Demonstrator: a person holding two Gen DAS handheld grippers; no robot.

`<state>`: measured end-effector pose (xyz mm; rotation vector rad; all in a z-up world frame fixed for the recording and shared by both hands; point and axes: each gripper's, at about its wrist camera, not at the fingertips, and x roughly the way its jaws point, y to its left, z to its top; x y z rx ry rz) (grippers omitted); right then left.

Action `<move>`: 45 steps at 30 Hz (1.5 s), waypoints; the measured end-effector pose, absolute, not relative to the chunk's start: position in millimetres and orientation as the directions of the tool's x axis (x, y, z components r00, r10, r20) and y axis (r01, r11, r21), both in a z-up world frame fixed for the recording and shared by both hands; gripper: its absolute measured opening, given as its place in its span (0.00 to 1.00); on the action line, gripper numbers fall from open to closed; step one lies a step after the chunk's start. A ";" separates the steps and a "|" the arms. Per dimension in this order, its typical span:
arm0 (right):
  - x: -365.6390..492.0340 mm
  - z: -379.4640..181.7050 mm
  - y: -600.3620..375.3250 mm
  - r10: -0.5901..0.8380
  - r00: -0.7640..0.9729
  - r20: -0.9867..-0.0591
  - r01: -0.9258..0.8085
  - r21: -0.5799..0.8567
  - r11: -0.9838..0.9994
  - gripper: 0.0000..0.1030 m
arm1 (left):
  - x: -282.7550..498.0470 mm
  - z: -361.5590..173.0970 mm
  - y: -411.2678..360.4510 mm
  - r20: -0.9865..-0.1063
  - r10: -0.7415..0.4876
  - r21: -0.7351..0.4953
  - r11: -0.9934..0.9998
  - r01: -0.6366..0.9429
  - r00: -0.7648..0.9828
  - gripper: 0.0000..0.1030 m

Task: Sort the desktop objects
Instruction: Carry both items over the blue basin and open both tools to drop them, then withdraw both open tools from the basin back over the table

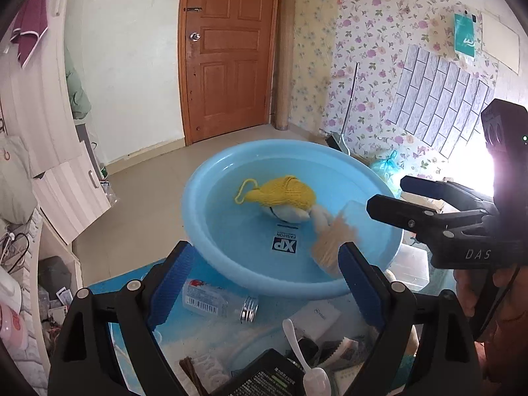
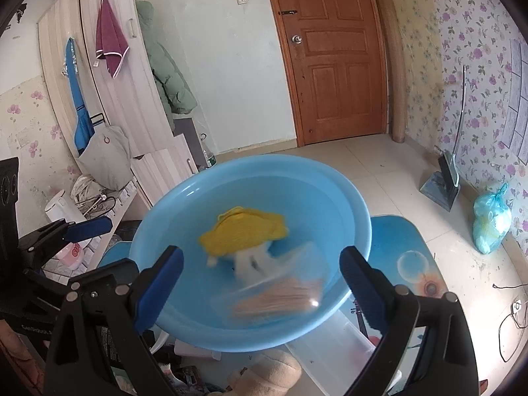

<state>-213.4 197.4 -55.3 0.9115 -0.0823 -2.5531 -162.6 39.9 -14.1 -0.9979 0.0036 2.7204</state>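
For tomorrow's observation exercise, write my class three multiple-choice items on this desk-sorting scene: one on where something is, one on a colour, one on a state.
1. Where is the yellow knitted item?
A. On the floor
B. Inside the basin
C. Hanging on the door

2. What colour is the basin?
A. Light blue
B. Red
C. Green

3. How does the clear tube with the silver cap stand?
A. Upright
B. Lying on its side
C. Held in a claw

Answers:
1. B: the yellow knitted item rests inside the basin, beside a clear box of toothpicks.
2. A: the basin's wall and rim are light blue in both views.
3. B: the clear tube lies flat on the table in front of the basin, between the open fingers of the left claw, untouched.
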 end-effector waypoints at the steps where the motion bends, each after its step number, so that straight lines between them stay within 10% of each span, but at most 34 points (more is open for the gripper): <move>1: -210.8 -53.6 196.1 -0.407 -0.698 -0.589 0.374 0.185 -0.909 0.94 | -157.1 -14.6 37.5 -0.637 0.224 -0.085 -0.971 -0.222 -0.737 0.87; 45: -86.9 -114.0 221.0 -0.314 -0.595 -0.740 0.330 0.131 -0.935 0.95 | -11.7 -92.6 2.1 -0.742 0.212 -0.181 -0.977 -0.114 -0.637 0.93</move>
